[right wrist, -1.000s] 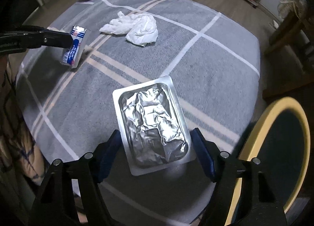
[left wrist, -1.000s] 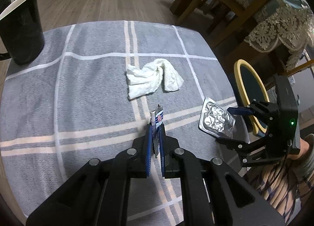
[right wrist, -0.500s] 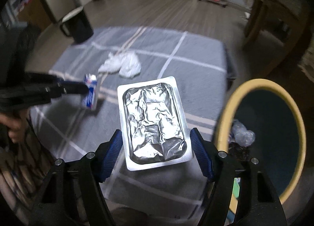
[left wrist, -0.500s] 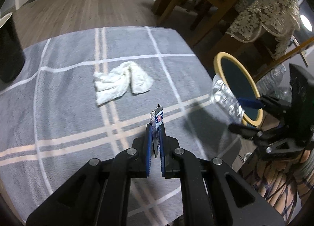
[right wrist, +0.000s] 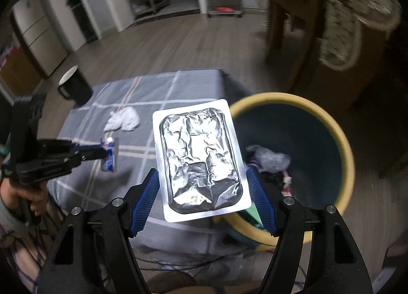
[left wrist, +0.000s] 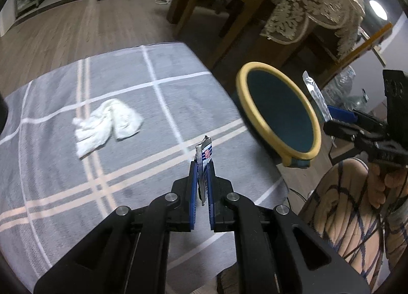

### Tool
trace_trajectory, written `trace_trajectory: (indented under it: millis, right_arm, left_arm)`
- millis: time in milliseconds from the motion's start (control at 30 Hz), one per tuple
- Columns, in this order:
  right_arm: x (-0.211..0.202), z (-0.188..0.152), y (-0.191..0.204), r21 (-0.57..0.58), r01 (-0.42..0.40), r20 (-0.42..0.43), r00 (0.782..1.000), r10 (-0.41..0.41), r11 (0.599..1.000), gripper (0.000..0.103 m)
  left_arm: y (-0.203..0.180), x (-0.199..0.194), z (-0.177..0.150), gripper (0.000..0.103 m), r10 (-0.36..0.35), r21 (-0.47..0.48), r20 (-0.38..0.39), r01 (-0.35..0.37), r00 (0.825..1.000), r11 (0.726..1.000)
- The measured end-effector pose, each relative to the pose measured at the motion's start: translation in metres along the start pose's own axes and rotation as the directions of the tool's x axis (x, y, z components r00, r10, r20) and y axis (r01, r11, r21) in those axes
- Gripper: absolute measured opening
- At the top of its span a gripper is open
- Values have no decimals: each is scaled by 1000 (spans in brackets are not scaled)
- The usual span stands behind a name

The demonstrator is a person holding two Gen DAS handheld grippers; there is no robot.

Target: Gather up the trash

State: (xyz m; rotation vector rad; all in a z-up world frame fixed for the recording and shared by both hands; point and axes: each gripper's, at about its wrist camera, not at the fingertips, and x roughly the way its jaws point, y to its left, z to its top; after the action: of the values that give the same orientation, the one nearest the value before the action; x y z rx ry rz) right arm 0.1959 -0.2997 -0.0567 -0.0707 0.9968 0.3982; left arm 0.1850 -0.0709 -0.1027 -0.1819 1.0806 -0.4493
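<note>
My left gripper [left wrist: 202,166] is shut on a small blue and white wrapper [left wrist: 205,155], held above the grey checked tablecloth [left wrist: 127,141]; it also shows in the right wrist view [right wrist: 110,151]. My right gripper [right wrist: 202,187] is shut on a silver foil tray [right wrist: 200,156], held up beside the yellow-rimmed bin [right wrist: 341,141]; the tray shows edge-on in the left wrist view [left wrist: 316,95]. A crumpled white tissue [left wrist: 107,123] lies on the cloth. The bin [left wrist: 257,115] stands off the table's right edge and holds some trash.
A black mug [right wrist: 75,87] stands at the table's far left corner. A wooden table with a lace cloth [left wrist: 306,13] and chairs stand behind the bin. Cables lie on the floor below the table's near edge [right wrist: 178,260].
My right gripper has lifted the foil tray off the table and swung it right, next to the bin. My left gripper has risen a little and turned right with the wrapper.
</note>
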Motion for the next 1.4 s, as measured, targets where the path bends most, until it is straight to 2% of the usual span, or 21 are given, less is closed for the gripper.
trace_trajectory:
  millis: [267, 400, 667, 867, 1033, 1167, 1267, 1333, 1400]
  right_arm:
    - [-17, -6, -50, 132, 63, 25, 997, -66, 989, 71]
    - [-20, -14, -75, 236, 48, 29, 998, -57, 971, 71]
    - [-12, -19, -89, 308, 36, 15, 999, -43, 951, 71]
    - [-2, -17, -106, 387, 2, 0, 1000, -2, 922, 71]
    - [2, -16, -118, 433, 6, -8, 1000, -2, 901, 71]
    - [11, -15, -121, 442, 24, -48, 999, -3, 897, 72]
    - [18, -14, -123, 458, 37, -88, 996, 4, 888, 72]
    - [21, -12, -124, 456, 33, -102, 995, 15, 890, 73]
    - [22, -12, -122, 448, 38, -113, 993, 15, 893, 73]
  left_arm:
    - [-35, 13, 16, 7, -28, 58, -9, 29, 1000, 998]
    - [-56, 24, 26, 7, -52, 76, -16, 53, 999, 996]
    - [-104, 61, 52, 7, -88, 113, -43, 93, 995, 989]
    - [-129, 89, 72, 7, -85, 133, -68, 93, 994, 987]
    - [-139, 107, 83, 7, -59, 136, -79, 70, 995, 988]
    - [-140, 119, 86, 7, -62, 108, -91, 71, 994, 992]
    - [-139, 125, 83, 20, -58, 102, -101, 69, 993, 992]
    - [-138, 126, 82, 37, -60, 97, -96, 70, 994, 993]
    - [-137, 125, 80, 44, -58, 100, -94, 67, 994, 993]
